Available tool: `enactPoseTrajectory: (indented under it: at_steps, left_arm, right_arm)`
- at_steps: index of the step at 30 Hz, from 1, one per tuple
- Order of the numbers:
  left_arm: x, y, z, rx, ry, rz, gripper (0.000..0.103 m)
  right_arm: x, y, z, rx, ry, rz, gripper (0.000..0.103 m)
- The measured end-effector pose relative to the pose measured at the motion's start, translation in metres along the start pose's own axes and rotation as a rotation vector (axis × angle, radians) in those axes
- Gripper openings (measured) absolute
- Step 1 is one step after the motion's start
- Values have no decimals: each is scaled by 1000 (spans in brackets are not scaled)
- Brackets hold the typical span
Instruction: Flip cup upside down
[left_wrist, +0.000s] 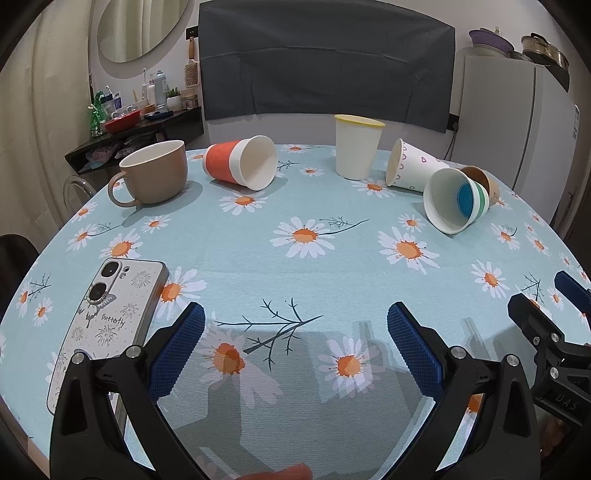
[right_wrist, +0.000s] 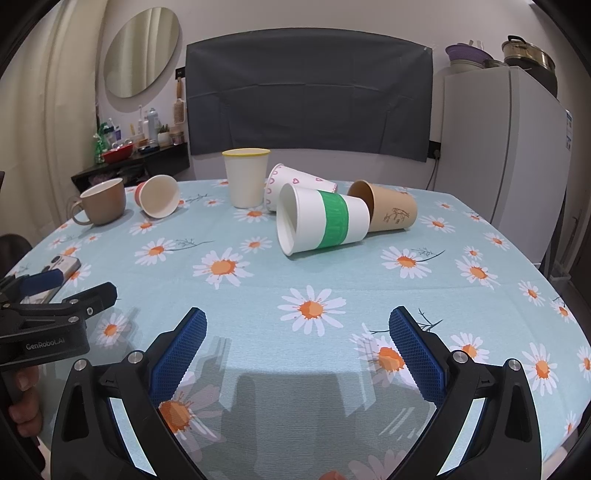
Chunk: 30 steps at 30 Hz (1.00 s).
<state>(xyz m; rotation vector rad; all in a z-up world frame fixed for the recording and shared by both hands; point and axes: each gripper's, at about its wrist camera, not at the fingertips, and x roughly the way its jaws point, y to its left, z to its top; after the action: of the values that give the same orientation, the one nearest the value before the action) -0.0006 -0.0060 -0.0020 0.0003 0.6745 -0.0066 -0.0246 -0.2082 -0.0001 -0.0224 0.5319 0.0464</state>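
Cream cup (left_wrist: 357, 147) (right_wrist: 245, 178) with yellow rim stands upright, mouth up, among tipped cups.

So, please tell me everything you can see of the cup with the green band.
The green-band cup is a white paper cup with a ribbed green sleeve around its middle. It lies on its side on the tablecloth, mouth toward the left tool's side, empty, with a blue inner bottom seen from the left wrist view. Its base end meets the brown cup lying behind it. Neither tool touches it.

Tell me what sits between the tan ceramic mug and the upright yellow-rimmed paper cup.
An orange-sleeved paper cup lying on its side, shown in both wrist views.
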Motion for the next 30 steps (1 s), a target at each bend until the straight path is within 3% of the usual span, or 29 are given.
enactPoseTrajectory:
  at_steps: [30]
  left_arm:
    - [0, -2, 0, 9, -2, -11, 97]
  right_arm:
    - [0, 3, -1, -6, 1, 4, 95]
